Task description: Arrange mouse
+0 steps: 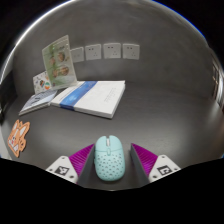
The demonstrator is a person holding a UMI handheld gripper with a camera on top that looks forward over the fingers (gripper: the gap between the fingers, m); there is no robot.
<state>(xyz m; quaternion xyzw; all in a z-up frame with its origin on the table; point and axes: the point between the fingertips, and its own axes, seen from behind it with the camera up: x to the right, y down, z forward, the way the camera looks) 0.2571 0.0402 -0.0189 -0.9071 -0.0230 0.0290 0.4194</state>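
Two fingers point(147, 159) stand wide open around the mouse point(109, 159), gripping nothing. Its long axis runs straight ahead between them, resting on the bench point(160, 110).

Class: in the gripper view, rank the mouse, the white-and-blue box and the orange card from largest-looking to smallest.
1. white-and-blue box
2. mouse, enlarged by nearness, standing between the open gripper fingers
3. orange card

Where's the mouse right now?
In the gripper view, the mouse sits on the table between the open gripper fingers, nearer than the white box.
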